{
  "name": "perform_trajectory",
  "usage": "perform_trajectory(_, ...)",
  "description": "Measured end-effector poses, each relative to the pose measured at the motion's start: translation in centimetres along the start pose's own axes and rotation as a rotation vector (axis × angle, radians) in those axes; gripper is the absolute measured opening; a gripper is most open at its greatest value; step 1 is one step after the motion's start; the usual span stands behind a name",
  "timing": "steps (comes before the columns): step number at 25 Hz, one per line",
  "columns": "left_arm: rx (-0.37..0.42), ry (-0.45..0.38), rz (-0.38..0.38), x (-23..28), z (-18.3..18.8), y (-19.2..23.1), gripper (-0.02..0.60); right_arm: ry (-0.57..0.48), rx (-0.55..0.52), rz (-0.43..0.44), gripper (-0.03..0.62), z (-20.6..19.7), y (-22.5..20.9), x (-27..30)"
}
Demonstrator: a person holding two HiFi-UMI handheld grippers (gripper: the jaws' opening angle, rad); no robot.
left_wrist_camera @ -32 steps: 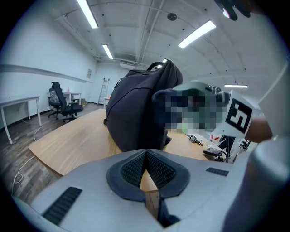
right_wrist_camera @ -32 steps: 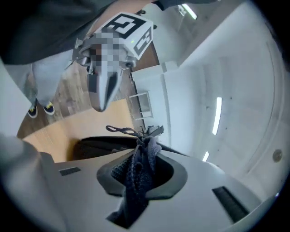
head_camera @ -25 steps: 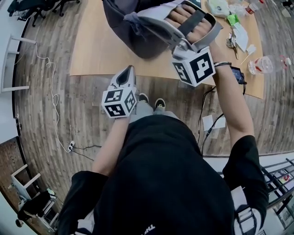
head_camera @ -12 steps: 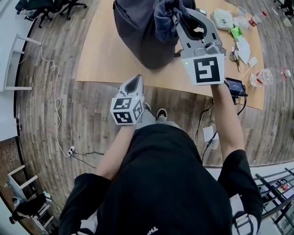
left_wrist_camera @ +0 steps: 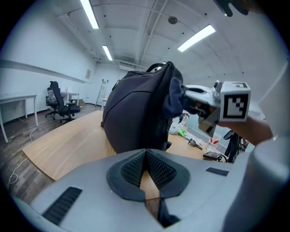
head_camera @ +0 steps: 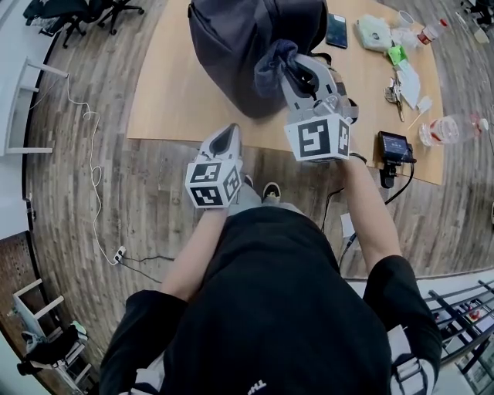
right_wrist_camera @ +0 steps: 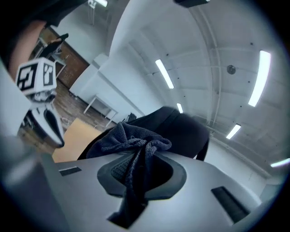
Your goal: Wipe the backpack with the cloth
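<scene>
A dark backpack [head_camera: 231,46] stands upright on the wooden table [head_camera: 162,100]; the left gripper view shows the backpack [left_wrist_camera: 136,113] from the side. My right gripper [head_camera: 289,68] is shut on a dark blue cloth [head_camera: 274,63], pressed to the backpack's near right side. In the right gripper view the cloth [right_wrist_camera: 131,140] bunches between the jaws, with the backpack [right_wrist_camera: 181,127] right behind. My left gripper [head_camera: 225,135] hangs at the table's front edge, apart from the backpack. It is shut, and nothing lies between its pads [left_wrist_camera: 156,170].
On the table's right part lie a phone [head_camera: 336,31], a white pouch [head_camera: 373,32], keys [head_camera: 391,92], a plastic bottle [head_camera: 451,127] and a black device [head_camera: 392,146] with a cable. A cord [head_camera: 85,154] trails on the floor; office chairs [head_camera: 77,15] stand far left.
The right gripper has rolled and come down the backpack's near side with the cloth. The left gripper has stayed where it was.
</scene>
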State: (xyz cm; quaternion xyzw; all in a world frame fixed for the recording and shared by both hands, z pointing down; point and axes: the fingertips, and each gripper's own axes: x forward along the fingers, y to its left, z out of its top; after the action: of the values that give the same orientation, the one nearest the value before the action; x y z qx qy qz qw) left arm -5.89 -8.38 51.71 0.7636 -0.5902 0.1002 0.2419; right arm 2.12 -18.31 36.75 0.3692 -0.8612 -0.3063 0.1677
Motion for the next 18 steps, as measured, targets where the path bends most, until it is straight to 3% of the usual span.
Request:
perform_trajectory(6,-0.011,0.004,0.01,0.1,-0.1,0.6,0.014,0.166,-0.028,0.023,0.052,-5.3,7.8,-0.1)
perform_trajectory(10,-0.012,-0.001,0.024,-0.1,-0.1,1.0,0.014,0.189,-0.119,-0.017,0.052,-6.6,11.4,0.1)
perform_trajectory(14,-0.026,-0.002,0.026,-0.3,-0.3,0.9,0.014,0.177,-0.323,-0.045,0.054,-4.7,10.2,-0.2)
perform_trajectory(18,-0.031,-0.007,0.034,-0.5,-0.4,1.1,0.014,-0.005,-0.518,-0.207,0.054,2.1,4.7,-0.7)
